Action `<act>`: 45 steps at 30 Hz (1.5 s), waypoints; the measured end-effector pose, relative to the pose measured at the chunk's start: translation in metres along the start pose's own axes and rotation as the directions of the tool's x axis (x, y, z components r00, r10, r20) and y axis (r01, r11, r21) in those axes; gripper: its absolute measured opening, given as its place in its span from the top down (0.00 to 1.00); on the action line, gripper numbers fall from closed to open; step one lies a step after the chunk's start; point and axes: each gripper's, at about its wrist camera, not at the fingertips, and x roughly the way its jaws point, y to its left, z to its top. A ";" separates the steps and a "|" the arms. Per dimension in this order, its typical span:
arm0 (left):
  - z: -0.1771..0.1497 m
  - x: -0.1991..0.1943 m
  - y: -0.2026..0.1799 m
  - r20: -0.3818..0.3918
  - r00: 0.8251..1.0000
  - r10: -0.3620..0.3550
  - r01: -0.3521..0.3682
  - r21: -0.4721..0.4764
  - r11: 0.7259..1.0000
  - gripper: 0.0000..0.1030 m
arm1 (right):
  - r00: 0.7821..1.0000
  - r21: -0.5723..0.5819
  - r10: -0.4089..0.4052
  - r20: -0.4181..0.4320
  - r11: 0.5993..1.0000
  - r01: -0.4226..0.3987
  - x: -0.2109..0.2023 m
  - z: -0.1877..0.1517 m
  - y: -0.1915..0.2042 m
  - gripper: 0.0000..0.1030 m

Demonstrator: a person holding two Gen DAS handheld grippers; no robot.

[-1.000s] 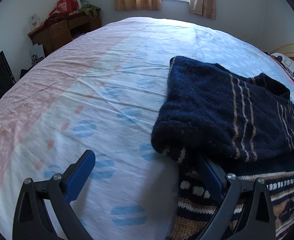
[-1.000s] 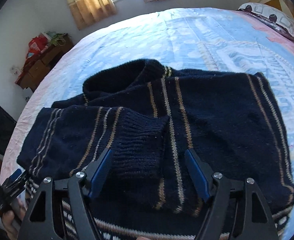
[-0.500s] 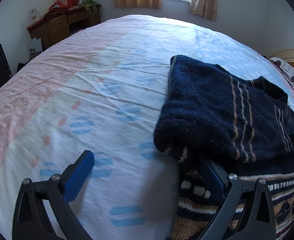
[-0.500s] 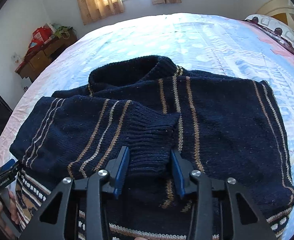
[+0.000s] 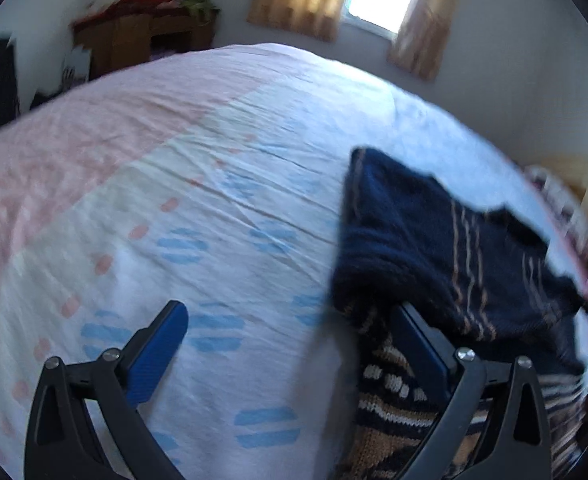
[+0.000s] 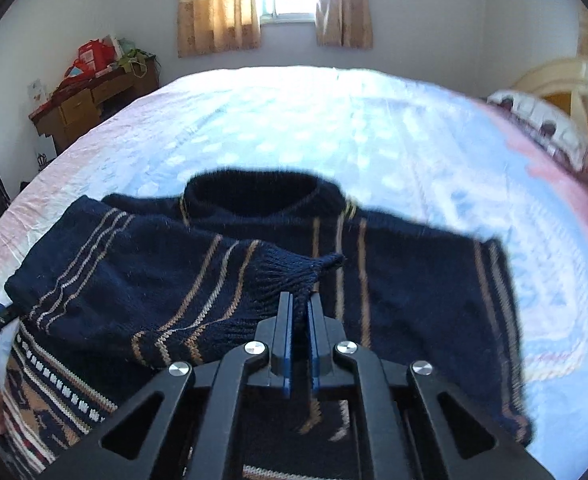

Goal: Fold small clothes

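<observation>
A small navy knit sweater [image 6: 414, 280] with tan stripes and a patterned hem lies on the bed, its left sleeve [image 6: 153, 276] folded across the chest. My right gripper [image 6: 300, 312] is shut on the ribbed cuff [image 6: 289, 276] of that sleeve. In the left wrist view the sweater [image 5: 434, 248] lies at the right. My left gripper [image 5: 289, 344] is open at the sweater's left edge, its right finger [image 5: 422, 352] under the folded sleeve, its left finger [image 5: 157, 348] over bare sheet.
The bed sheet [image 5: 173, 200] is pink, white and blue. A wooden desk [image 6: 89, 108] with clutter stands at the far left wall. A curtained window [image 6: 289, 0] is behind the bed. A pillow [image 6: 542, 128] and headboard [image 6: 574, 84] are at the right.
My right gripper has closed from wide open onto the sleeve cuff and lifted it slightly. My left gripper stays open at the sweater's edge while its view has shifted and blurred.
</observation>
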 end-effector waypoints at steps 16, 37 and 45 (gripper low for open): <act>0.035 0.004 -0.053 0.007 0.994 0.110 -0.108 0.219 0.970 0.00 | 0.993 0.006 -0.103 0.051 0.995 0.103 -0.023 0.005 -0.044 0.95; 0.029 -0.007 -0.075 0.094 0.983 0.157 -0.177 0.284 0.942 0.00 | 0.998 0.133 0.065 0.011 0.989 -0.066 -0.016 -0.006 -0.067 0.42; 0.013 0.038 -0.080 -0.016 0.976 0.218 -0.199 0.352 0.915 0.00 | 0.994 0.046 0.041 -0.102 0.998 -0.037 0.032 -0.028 -0.004 0.59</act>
